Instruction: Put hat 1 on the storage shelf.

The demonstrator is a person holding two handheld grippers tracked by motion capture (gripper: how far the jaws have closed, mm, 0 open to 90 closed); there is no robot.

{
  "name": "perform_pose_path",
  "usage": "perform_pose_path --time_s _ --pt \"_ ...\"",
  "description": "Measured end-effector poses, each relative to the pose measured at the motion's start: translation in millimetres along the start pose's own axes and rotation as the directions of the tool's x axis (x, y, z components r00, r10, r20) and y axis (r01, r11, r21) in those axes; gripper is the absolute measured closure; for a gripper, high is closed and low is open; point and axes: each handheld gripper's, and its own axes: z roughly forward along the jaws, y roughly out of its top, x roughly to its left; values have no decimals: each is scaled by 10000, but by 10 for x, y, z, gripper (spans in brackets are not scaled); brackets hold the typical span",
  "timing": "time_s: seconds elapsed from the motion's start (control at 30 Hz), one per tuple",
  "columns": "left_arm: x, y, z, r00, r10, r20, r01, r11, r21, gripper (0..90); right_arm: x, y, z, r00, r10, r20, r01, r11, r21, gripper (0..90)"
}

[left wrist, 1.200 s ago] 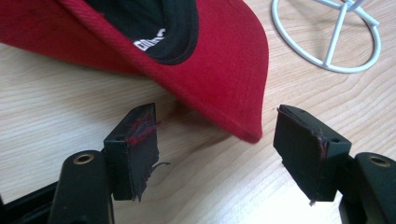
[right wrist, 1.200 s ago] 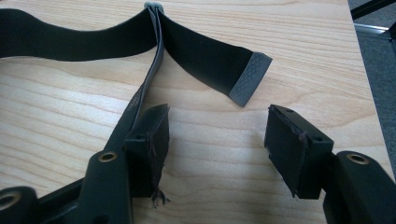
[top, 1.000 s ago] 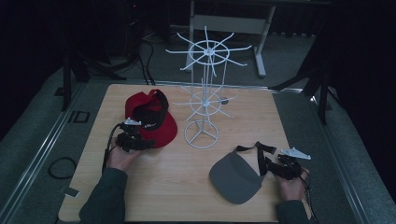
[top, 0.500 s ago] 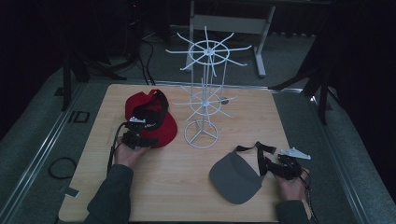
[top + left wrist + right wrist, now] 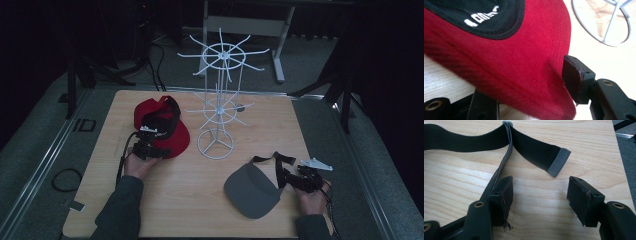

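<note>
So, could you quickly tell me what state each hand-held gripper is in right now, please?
Left hand-held gripper: jaws have just been closing around the red visor's brim; grip cannot be told.
Right hand-held gripper: open, holding nothing, by the grey visor's strap.

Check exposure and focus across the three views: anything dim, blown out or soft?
High view: dim overall, surroundings near black, table legible. Left gripper view: red visor blurred at near left edge, tabletop around the white rack base blown out. Right gripper view: evenly lit, black strap and wood grain sharp.
</note>
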Motion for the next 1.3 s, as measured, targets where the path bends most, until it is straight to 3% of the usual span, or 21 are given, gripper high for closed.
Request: perform_pose_path --time_s 0.17,0.23,0.3,0.5,0.7,0.83,1.03,1.13,1.3 --pt "0 -4 37 9999 100 90 -101 9999 140 504 0 0 0 10000 -1 -3 1 10000 3 375" --pt "22 -6 34 9993 -87 367 79 9997 221 545 -1 0 0 10000 -1 -5 1 10000 3 375" --pt "26 -13 28 9992 -86 392 76 9996 259 568 -1 0 0 10000 -3 -3 3 10000 6 375" --pt "12 -41 21 9989 143 444 -144 9999 22 652 0 0 0 10000 -3 -3 3 10000 4 375" --pt "-6 -80 4 9982 348 487 -333 9990 -298 669 -1 0 0 10000 -3 -5 3 10000 5 375" --pt "-24 -106 -19 9987 446 248 -432 9975 -554 671 -1 1 0 10000 -3 -5 3 10000 4 375" --pt "31 -98 -69 9998 169 143 -163 9988 -461 666 -1 1 1 10000 -6 -9 6 10000 6 374" --pt "42 -104 -103 9996 267 -128 -274 9981 -545 669 -1 1 1 10000 -4 -9 4 10000 7 373" --pt "63 -124 -167 9990 263 -352 -296 9947 -985 739 -2 2 2 10000 -10 -15 10 10000 7 372"
